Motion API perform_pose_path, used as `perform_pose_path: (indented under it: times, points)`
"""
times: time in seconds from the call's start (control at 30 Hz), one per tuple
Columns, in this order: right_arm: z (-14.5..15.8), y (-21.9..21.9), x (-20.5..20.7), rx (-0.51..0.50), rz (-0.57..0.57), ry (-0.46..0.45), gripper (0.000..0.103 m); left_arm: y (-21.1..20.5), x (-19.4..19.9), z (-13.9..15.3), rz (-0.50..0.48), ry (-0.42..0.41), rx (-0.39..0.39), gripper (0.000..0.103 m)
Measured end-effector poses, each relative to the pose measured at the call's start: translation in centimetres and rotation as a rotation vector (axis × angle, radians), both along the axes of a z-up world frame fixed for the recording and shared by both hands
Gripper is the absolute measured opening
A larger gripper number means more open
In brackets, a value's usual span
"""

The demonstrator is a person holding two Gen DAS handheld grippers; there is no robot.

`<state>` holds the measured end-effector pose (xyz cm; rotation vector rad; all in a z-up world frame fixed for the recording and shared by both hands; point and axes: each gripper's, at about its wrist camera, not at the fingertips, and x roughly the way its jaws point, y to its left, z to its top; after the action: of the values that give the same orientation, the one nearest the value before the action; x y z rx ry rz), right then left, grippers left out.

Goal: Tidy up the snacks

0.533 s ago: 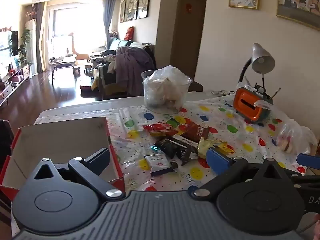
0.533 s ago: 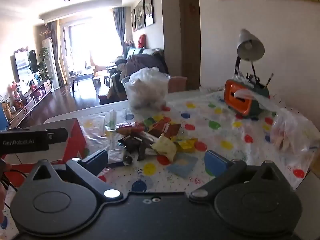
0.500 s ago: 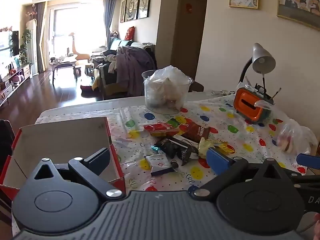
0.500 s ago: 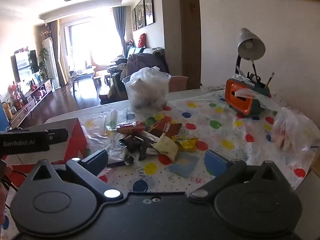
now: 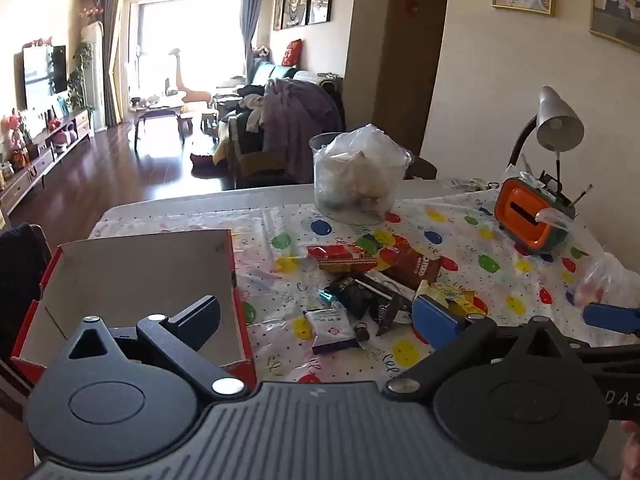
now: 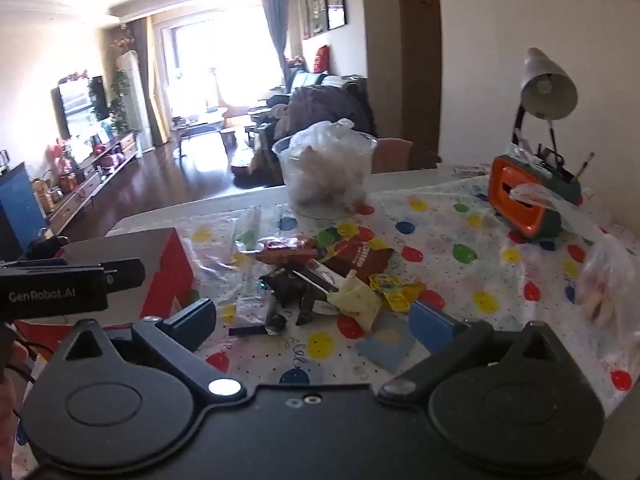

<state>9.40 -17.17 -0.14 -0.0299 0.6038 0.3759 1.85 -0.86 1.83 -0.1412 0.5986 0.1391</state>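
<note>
While both grippers — left gripper [image 5: 316, 316], right gripper [image 6: 312, 316] — gape empty, snacks [image 5: 372, 284] lie just ahead.

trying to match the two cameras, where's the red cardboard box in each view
Left wrist view: the red cardboard box fills the lower left, open top showing, left of the snack pile.
Right wrist view: the box sits at left, partly behind the other claw.
Shared landmark: the orange holder at right.

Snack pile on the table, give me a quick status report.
Left gripper open, empty. Right gripper open, empty. Snack pile loose on tablecloth beside red box. Nothing blocking.
</note>
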Motion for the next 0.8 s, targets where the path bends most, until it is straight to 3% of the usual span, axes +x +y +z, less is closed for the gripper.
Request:
perform_pose_path:
  times: [0.23, 0.8]
  points:
    - [3.0, 0.0, 2.1, 0.003, 0.069, -0.027, 0.103, -0.6, 0.1, 1.0, 0.06, 0.011, 0.002, 0.103]
    - [2.3, -0.4, 3.7, 0.046, 0.107, 0.079, 0.103, -0.5, 0.0, -0.2, 0.121, 0.086, -0.044, 0.103]
